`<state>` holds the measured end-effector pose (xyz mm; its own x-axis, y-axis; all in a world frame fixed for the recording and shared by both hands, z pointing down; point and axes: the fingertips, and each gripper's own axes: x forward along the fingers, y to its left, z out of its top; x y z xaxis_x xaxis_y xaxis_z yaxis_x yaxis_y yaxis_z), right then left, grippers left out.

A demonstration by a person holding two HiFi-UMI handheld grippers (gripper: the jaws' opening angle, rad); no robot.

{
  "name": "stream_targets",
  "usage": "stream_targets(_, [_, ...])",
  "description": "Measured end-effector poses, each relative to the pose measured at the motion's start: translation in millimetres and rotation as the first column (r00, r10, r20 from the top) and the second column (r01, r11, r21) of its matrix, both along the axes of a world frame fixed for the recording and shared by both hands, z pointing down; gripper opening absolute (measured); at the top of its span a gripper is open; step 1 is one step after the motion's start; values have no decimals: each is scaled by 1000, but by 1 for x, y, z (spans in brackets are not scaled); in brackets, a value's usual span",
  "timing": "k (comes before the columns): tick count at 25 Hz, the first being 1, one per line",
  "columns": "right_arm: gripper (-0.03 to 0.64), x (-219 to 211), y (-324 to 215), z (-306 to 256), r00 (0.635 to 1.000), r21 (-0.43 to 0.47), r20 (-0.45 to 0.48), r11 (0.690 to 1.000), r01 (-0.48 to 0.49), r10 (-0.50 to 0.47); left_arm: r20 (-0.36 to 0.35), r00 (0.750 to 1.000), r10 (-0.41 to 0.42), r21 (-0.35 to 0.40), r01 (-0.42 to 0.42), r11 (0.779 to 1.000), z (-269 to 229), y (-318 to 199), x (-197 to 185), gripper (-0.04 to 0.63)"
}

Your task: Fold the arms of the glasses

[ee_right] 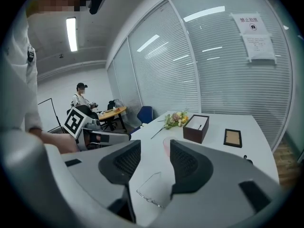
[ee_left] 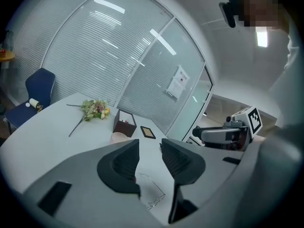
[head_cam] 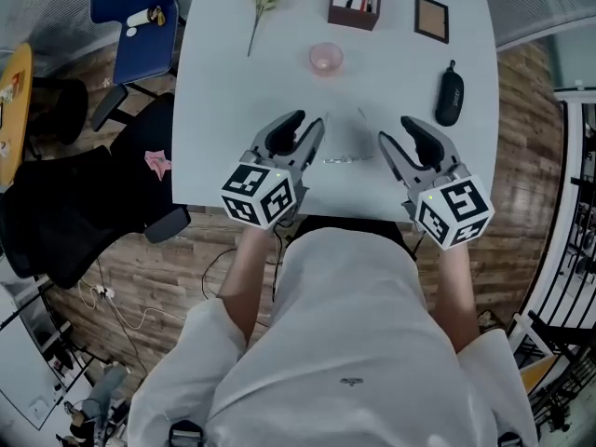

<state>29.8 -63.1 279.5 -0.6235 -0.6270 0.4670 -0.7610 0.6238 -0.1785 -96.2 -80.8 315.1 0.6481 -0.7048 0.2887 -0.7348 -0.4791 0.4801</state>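
White sleeves (head_cam: 191, 361) sat nearest; beyond, my left gripper (head_cam: 310, 124) and right gripper (head_cam: 391, 130) hung part open, both empty, flanking the glasses (head_cam: 346, 159) at the near edge of the table (head_cam: 233, 82); thin wire, light, easily bent, I judged; I would pinch each arm near its tip.

A white notice (ee_right: 250, 24) on the glass wall (ee_right: 213, 70) beyond the table's (ee_right: 266, 141) far edge carries a red heading in Chinese characters, too small to read. Nothing else is legible.

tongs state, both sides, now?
Left tongs: open, holding nothing; glasses lie ungripped just below.
Right tongs: open, holding nothing, over the same glasses.
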Motion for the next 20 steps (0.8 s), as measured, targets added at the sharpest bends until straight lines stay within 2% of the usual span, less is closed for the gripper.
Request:
stream_targets(6, [184,7,14,22,999,-72,9,997,-37,38,14,999,34,-57,-33,998,21,15,7,141])
stream_targets(13, [187,7,28,52,1000,-147,14,989,-2,4,10,998,54,-149,-52,987,51,31,25,141])
stream_targets(20, [187,4,42,78,998,-183,-39,982,47,-55,31,996,81,-186,-74,980,72,47,34,141])
